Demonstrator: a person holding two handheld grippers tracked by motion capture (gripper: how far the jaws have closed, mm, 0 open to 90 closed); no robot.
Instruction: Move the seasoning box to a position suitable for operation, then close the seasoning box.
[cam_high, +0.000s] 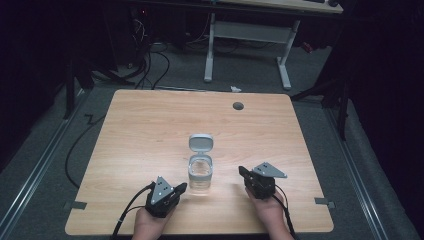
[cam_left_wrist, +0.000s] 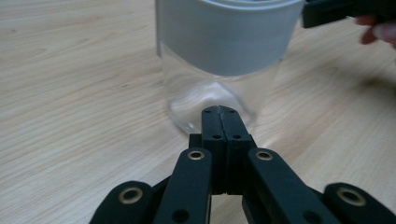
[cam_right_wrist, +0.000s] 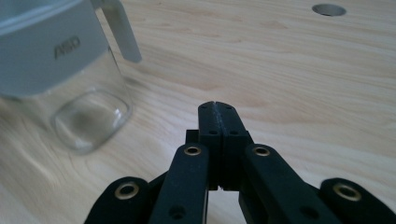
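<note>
A clear glass jar (cam_high: 200, 175) with a grey collar stands near the table's front middle, its grey flip lid (cam_high: 201, 142) standing open behind it. My left gripper (cam_high: 182, 187) rests on the table just left of the jar, jaws pressed together with nothing between them. In the left gripper view its tips (cam_left_wrist: 220, 110) point at the jar's base (cam_left_wrist: 212, 100), very close. My right gripper (cam_high: 242, 172) lies a short way right of the jar, also shut and empty. The right gripper view has the jar (cam_right_wrist: 70, 88) at upper left, apart from the tips (cam_right_wrist: 215, 105).
The wooden table (cam_high: 150, 130) has a round cable hole (cam_high: 238, 106) at its back right. A white desk frame (cam_high: 247, 42) and cables stand on the floor beyond. Table edges run close behind both hands.
</note>
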